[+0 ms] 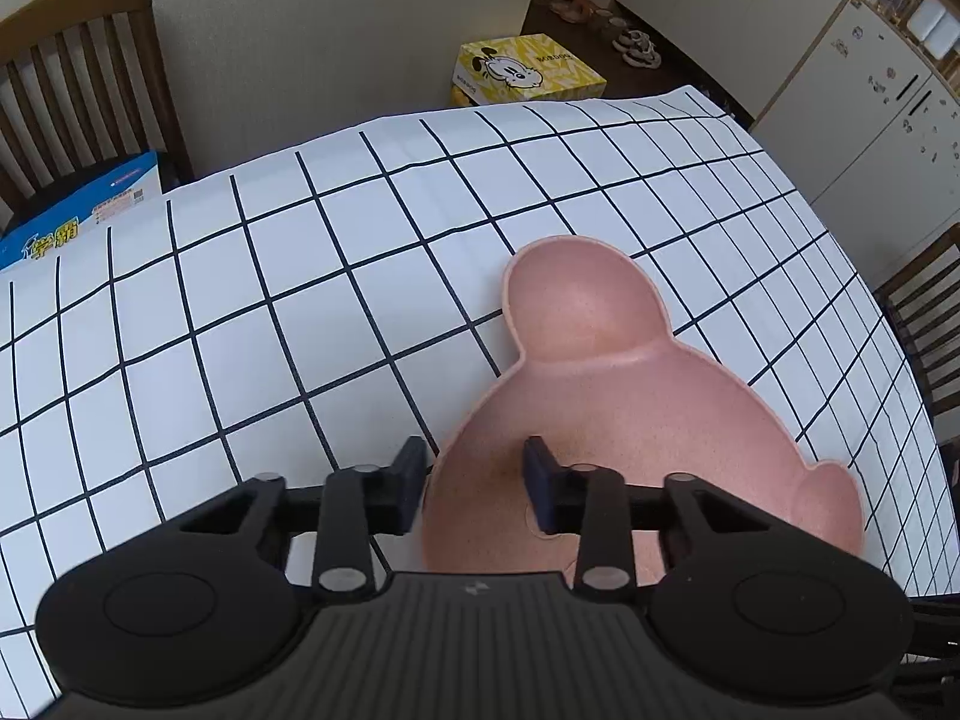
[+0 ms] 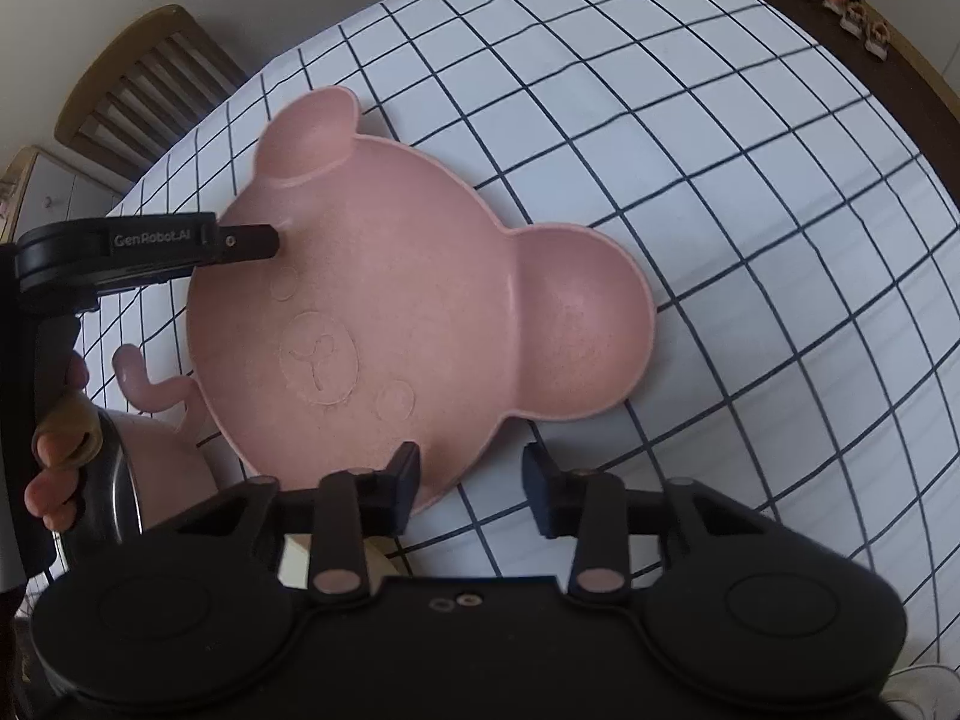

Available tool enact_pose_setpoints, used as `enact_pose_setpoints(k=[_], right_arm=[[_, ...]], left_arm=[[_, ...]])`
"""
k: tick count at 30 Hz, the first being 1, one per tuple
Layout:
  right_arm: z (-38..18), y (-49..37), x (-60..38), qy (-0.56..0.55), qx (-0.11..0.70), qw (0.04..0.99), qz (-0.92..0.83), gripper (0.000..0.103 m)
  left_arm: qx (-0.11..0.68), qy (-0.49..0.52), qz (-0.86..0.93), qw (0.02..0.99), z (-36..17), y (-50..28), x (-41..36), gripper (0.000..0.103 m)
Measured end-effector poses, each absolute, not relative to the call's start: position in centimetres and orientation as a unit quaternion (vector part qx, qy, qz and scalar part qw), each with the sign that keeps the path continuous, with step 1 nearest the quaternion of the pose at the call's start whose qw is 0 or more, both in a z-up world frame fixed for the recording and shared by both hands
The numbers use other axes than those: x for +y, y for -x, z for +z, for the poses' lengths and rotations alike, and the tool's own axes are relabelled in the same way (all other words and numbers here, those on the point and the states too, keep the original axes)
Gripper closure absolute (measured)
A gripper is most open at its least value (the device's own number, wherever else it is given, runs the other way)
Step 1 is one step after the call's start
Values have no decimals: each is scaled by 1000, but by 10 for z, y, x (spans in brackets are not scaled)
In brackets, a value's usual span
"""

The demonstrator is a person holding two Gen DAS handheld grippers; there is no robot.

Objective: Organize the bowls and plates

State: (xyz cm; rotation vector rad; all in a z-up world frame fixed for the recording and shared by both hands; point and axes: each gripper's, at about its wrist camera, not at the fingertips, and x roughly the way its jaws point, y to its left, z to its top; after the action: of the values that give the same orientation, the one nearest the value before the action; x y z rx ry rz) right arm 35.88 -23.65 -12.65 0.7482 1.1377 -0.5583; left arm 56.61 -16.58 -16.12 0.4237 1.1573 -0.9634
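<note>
Pink bear plate [image 1: 630, 420] rim is straddled by the spread left gripper [image 1: 474, 480], lower centre of frame. Right gripper [image 2: 471, 480], also spread, is hung just off the plate's near edge, nothing held.

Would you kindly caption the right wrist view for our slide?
Open right gripper above pink bear-shaped plate on checked tablecloth; left gripper straddles its rim.

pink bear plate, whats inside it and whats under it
Inside the pink bear plate: no food, only an embossed face, plus one finger of the left gripper past its rim. Under it: checked tablecloth; the covered part is hidden.
</note>
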Motion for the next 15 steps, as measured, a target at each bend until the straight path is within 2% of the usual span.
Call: enact_pose_setpoints(k=[5, 15], right_arm=[[-127, -359, -238, -353, 509, 742, -258, 87], [-120, -356, -241, -327, 500, 758, -263, 88]], left_arm=[[521, -181, -430, 715, -160, -567, -162, 77], [518, -167, -423, 724, -145, -560, -155, 82]])
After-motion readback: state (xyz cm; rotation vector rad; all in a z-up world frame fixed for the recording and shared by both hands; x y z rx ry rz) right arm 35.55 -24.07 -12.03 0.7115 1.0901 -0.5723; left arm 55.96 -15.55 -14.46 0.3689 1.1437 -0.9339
